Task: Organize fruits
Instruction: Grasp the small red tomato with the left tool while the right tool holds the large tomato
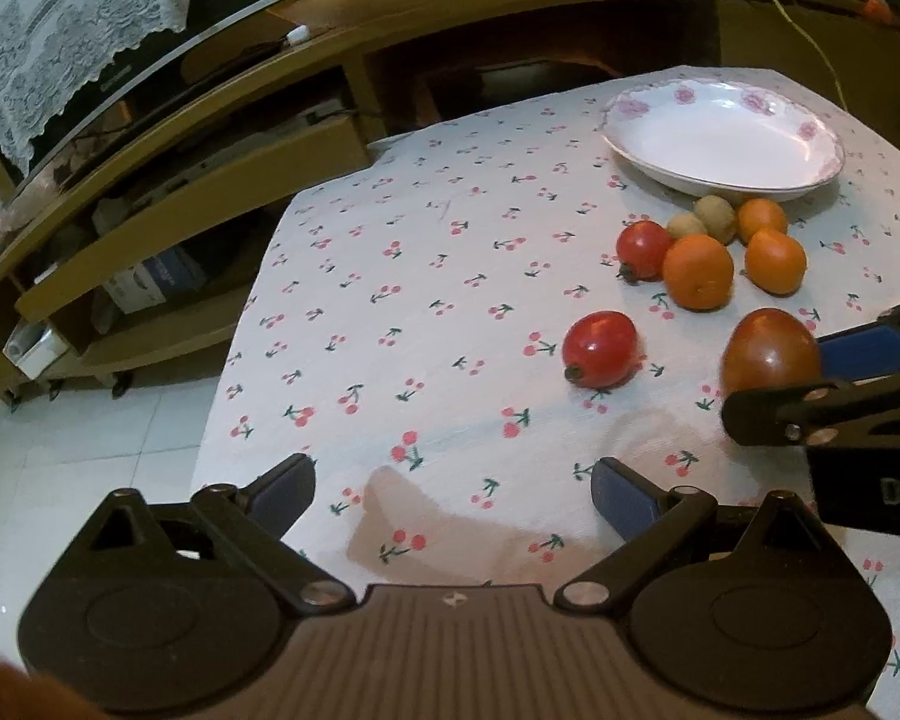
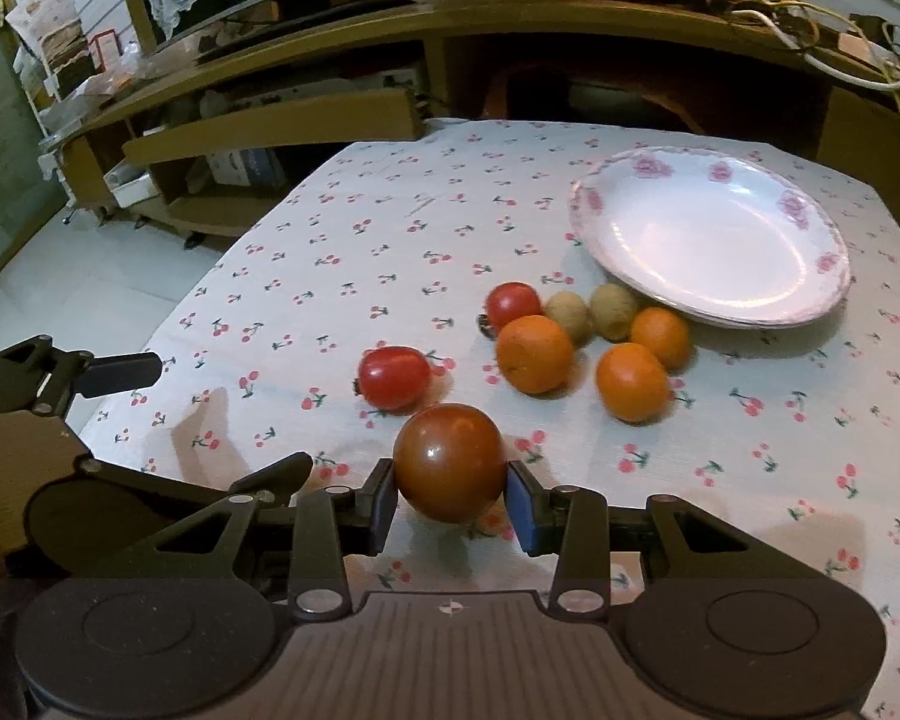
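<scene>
The right tongs (image 2: 452,501) are clamped on the dark tomato (image 2: 450,462), low over the tabletop (image 2: 390,228), nearer the camera than the plate (image 2: 822,264) and the fruit cluster — the pickup step. Next, probably lift and carry it onto the plate. The left tongs (image 1: 453,495) gape wide, empty.

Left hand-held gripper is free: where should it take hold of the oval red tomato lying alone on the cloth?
Grip the oval red tomato across its narrow middle, coming down from above. It lies on its side, stem end toward the near left, so pads across the short width likely hold best. The left hand-held gripper is open; the right hand-held gripper holds the dark tomato close by.
</scene>
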A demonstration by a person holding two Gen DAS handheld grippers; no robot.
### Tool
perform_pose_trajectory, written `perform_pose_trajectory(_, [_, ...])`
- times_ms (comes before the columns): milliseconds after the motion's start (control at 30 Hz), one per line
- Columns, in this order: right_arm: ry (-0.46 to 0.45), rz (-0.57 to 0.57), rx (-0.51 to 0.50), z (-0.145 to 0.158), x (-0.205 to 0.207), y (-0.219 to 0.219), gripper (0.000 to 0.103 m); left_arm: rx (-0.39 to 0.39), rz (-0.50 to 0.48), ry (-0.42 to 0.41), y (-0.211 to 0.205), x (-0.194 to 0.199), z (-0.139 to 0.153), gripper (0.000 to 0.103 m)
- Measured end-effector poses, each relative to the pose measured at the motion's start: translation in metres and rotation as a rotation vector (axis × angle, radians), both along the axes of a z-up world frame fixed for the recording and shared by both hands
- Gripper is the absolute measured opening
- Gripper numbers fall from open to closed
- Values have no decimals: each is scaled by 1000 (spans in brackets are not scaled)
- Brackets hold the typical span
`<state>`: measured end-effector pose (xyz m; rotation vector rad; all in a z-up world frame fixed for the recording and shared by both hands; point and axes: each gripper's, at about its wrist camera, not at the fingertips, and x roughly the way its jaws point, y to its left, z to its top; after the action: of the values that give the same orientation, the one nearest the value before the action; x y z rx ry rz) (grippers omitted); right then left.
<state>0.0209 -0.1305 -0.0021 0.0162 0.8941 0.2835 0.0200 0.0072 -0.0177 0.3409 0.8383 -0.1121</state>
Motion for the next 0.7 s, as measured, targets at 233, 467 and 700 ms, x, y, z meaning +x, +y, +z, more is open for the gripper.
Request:
perform_pose_trajectory(233, [19,-41,18,0,-5,-21,40,-19,-21,-24,-11,7,3,98])
perform_pose_trajectory(467, [23,-59,42,4,-10,-34,40,-23,-74,-26,-28,18,0,75])
perform_pose_trajectory(700, [17,-67,49,8,-11,-40,40,-85,-98,-15,-35,27,1,53])
